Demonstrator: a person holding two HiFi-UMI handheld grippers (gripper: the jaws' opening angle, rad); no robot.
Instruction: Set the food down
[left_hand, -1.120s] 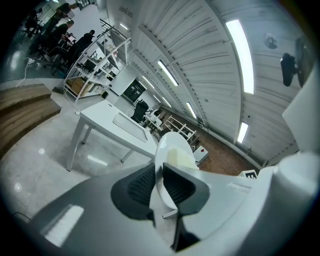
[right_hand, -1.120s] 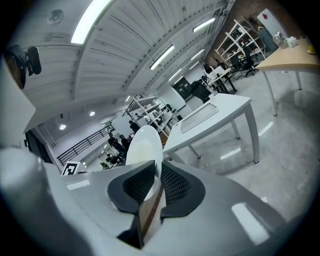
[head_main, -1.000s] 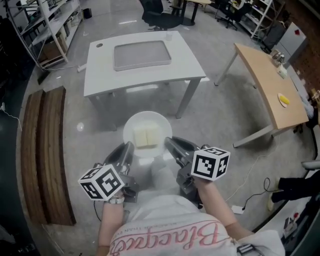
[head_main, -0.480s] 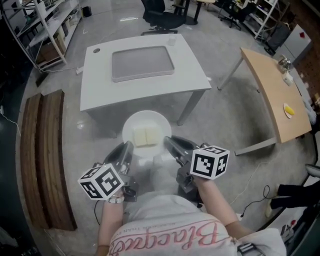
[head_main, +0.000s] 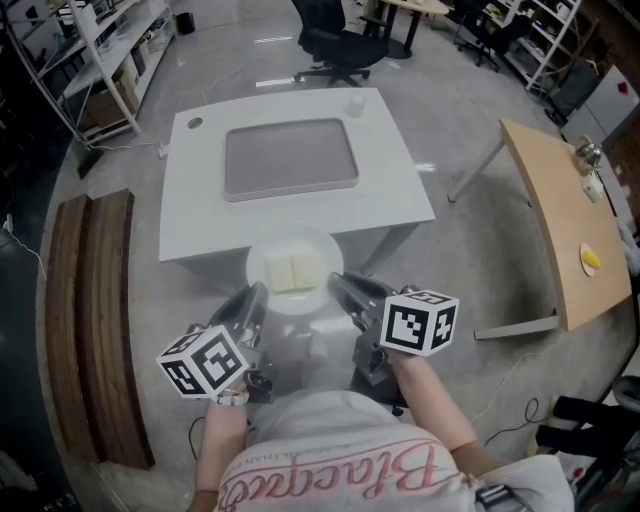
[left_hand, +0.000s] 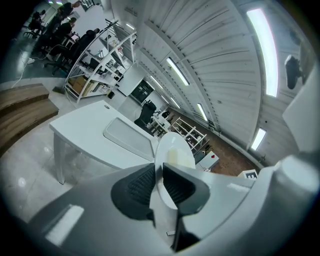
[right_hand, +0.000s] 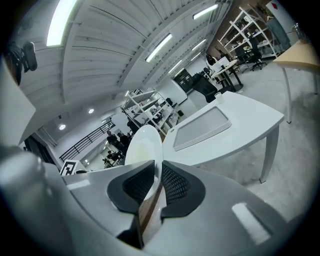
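Note:
A white round plate (head_main: 294, 250) carries two pale yellow slabs of food (head_main: 292, 271). I hold it level in the air over the near edge of a white table (head_main: 394, 170). My left gripper (head_main: 252, 297) is shut on the plate's near left rim, and my right gripper (head_main: 338, 284) is shut on its near right rim. In the left gripper view the plate (left_hand: 171, 150) stands edge-on between the dark pads (left_hand: 136, 187). The right gripper view shows the plate (right_hand: 145, 147) likewise pinched at the rim. A grey tray (head_main: 289, 158) lies on the table beyond the plate.
A small cup (head_main: 355, 102) stands at the table's far right corner. A wooden bench (head_main: 95, 300) lies on the floor at the left. A tan table (head_main: 565, 230) stands at the right, an office chair (head_main: 335, 40) behind the white table, and shelves (head_main: 90, 50) at far left.
The white table has come nearer, so the plate's far part now overlaps its near edge. Both grippers keep the same hold on the plate.

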